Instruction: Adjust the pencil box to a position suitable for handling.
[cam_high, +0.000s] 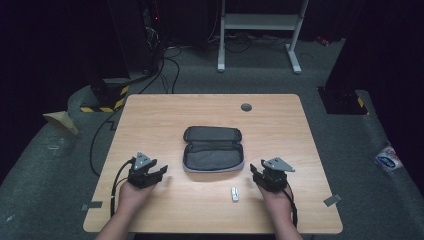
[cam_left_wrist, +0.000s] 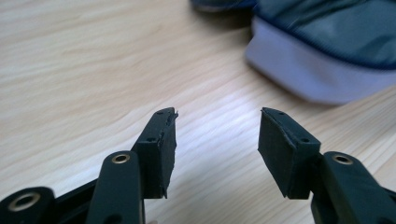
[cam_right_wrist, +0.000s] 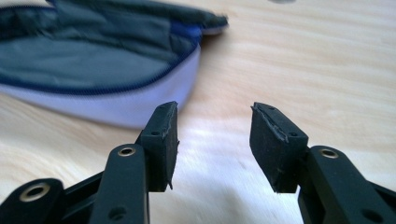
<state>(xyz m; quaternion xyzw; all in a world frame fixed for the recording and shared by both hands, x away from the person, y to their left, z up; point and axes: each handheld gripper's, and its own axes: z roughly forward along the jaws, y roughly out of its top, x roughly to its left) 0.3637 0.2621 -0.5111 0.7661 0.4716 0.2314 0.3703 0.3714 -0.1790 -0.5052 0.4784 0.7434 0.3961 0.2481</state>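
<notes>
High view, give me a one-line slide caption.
Two hand-held tools, left tool and right tool, both open, flank an unzipped grey pouch on a wooden table.

The small white object (cam_high: 234, 194) at lower centre of the high view is too small to identify. In both gripper views the open pouch (cam_left_wrist: 327, 51) is cut off by the top edge and blurred.
</notes>
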